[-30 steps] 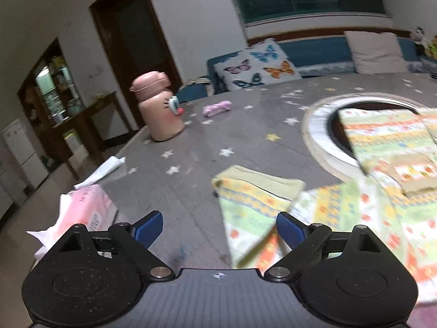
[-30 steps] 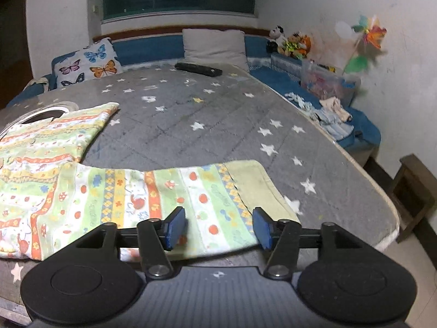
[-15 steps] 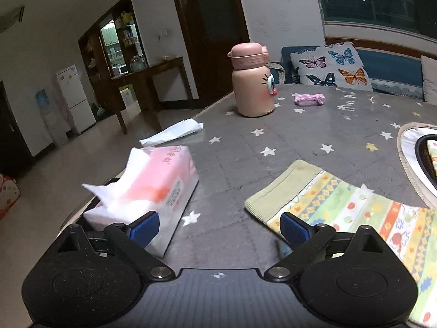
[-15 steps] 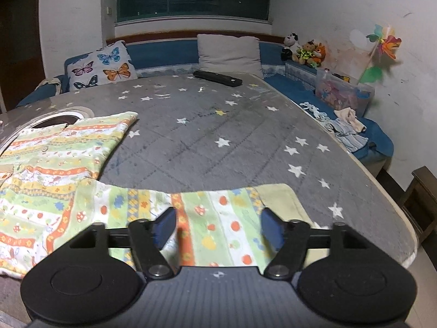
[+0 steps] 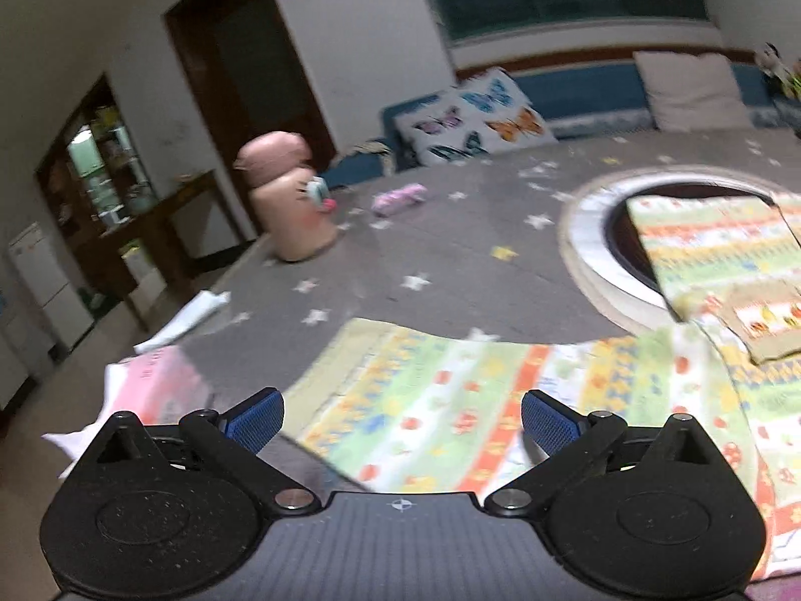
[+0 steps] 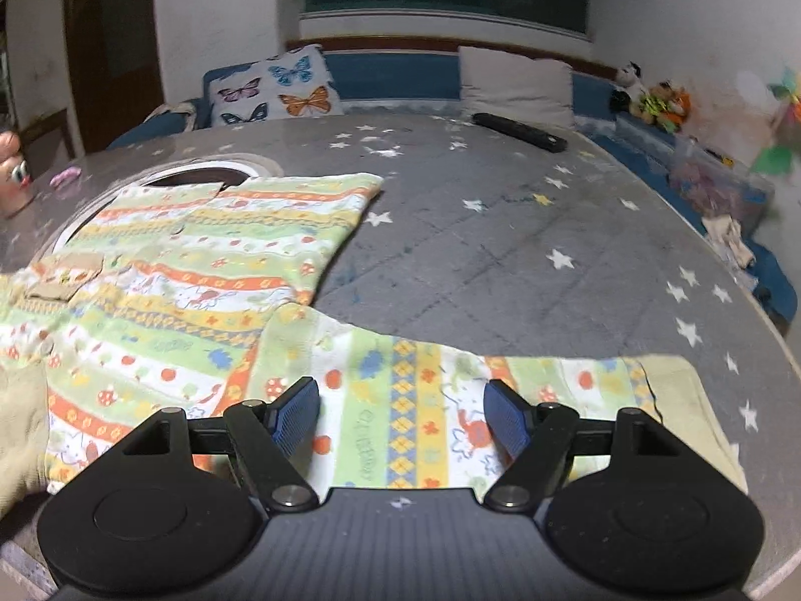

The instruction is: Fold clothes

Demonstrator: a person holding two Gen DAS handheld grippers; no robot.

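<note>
A striped, printed child's garment [image 6: 200, 270] lies spread flat on the grey star-patterned table [image 6: 500, 260]. One long sleeve or leg [image 6: 450, 390] with a plain cuff runs right along the near edge. My right gripper [image 6: 402, 418] is open just above this sleeve, holding nothing. In the left wrist view the other sleeve [image 5: 450, 390] lies flat toward the left. My left gripper [image 5: 402, 420] is open wide over it and holds nothing. The garment's body [image 5: 711, 245] partly covers a round ringed opening [image 5: 580, 245] in the table.
A pink bottle [image 5: 290, 200], a small pink item [image 5: 398, 199], a tissue pack [image 5: 155, 390] and loose tissue [image 5: 190, 318] sit on the table's left side. A black remote [image 6: 520, 132] lies at the far side. A bench with cushions runs behind. The table edge curves at right [image 6: 771, 320].
The left gripper has swung right, from the tissue pack and cuff to over the flat left sleeve. The right gripper has shifted left along the right sleeve. Both stay open.
</note>
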